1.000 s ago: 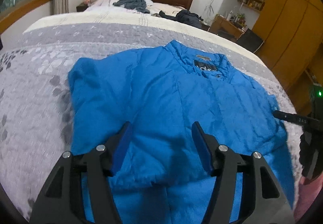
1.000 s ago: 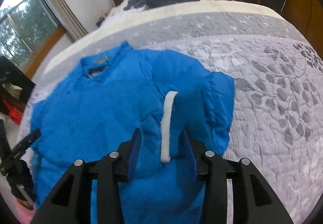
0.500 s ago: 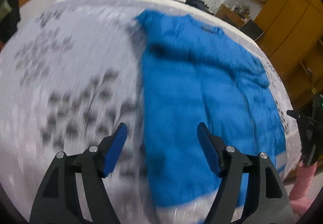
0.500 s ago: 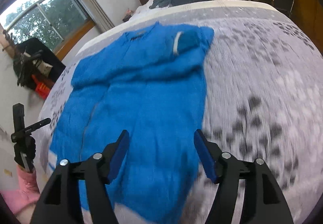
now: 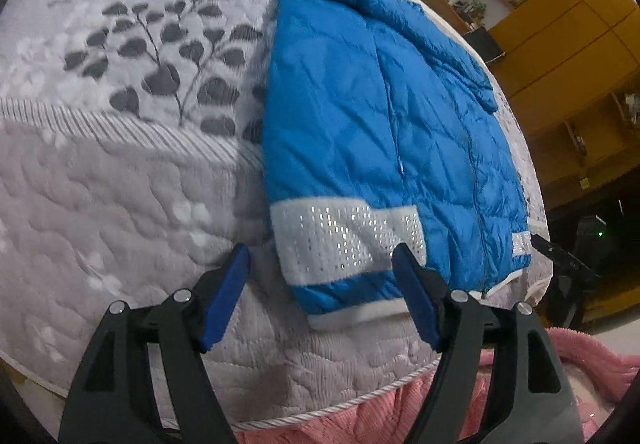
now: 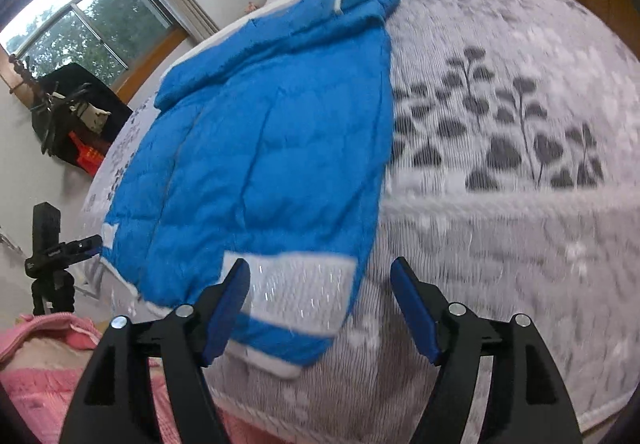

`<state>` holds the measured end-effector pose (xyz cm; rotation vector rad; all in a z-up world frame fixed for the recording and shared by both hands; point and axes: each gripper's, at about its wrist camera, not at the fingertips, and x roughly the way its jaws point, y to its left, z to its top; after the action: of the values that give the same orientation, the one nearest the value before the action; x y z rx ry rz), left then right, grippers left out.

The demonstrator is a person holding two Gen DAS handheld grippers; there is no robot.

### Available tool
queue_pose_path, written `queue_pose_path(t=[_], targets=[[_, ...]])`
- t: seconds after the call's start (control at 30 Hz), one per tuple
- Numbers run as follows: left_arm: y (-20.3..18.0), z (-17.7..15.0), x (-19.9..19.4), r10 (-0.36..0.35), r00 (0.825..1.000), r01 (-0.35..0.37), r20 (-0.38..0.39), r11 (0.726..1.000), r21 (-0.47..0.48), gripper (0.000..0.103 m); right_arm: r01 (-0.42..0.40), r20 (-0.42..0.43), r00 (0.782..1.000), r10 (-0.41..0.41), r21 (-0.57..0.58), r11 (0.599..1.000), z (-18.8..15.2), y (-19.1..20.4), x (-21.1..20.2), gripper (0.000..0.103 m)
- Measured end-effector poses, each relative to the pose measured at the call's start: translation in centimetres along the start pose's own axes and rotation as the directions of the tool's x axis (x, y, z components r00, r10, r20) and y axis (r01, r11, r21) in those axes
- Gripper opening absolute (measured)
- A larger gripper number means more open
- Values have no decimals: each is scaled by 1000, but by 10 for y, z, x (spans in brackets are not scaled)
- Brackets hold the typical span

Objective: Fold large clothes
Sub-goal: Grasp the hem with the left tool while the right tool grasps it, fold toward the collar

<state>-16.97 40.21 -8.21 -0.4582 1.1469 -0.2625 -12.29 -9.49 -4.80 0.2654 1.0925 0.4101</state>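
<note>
Left hand-held gripper (image 5: 322,286): spread wide, blue pads apart, pinching nothing, hovering over the near corner of the blue jacket (image 5: 376,116). Between the fingers, the jacket's white knit band (image 5: 344,244) and, below it, a strip of blue ending in a white hem. Left finger over bare quilt, right finger over the band's right end.

Right hand-held gripper (image 6: 320,294): likewise spread, empty, poised above the jacket's other near corner. Left finger over a white band (image 6: 296,284), right finger over open bedspread just beyond the jacket's right edge.

Jacket itself: flat on the bed (image 5: 120,172), lengthwise, hem toward the near bed edge, collar end far away. Both sleeves folded in over the top part; long side edges running fairly straight. In the right wrist view, a white cuff (image 6: 341,3) showing on the folded sleeve near the far end. Zip line down the front, small white tag (image 5: 520,243) at the hem.

Wide open quilt with grey leaf print on either side of the jacket; little margin between hem and the bed's corded near edge. Pink fleece clothing (image 5: 580,356) of the person below that edge. Small tripod with a device (image 6: 52,248) beside the bed, yellow cabinets (image 5: 568,20) on one wall, a window (image 6: 80,28) on the other.
</note>
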Motion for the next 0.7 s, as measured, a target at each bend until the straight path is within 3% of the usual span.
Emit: queue_pose_path(t=[0.17,0.23,0.3,0.5,0.6,0.7], targets=[[-10,-3,4,-50,998,50,-27,999,12,73,-13,-26,1000,13,-14,1000,-14,8,7,73],[-16,-5,9,-74,996,75,-50,997,22,70,-23,-30,999,22,-35,999,-14,14,10,68],[-19,-8,12,-34,999,36,-42,999,31,57,-32,-47,998,30,-43,999,-13,18,16,52],[-25,-6,10,-2,1000,2,-20,999,37,29,-45,-45,998,43,-53,998,-8,23,14,24],[-29,-1,5,-11,1000,11,-3,999,36,16,-72,-30,997,70,-48,996,-6,25,9,19],[-29,3,-8,-68,997,68,25,997,22,13,-109,-5,994,109,-39,993,0,22,-3,16]])
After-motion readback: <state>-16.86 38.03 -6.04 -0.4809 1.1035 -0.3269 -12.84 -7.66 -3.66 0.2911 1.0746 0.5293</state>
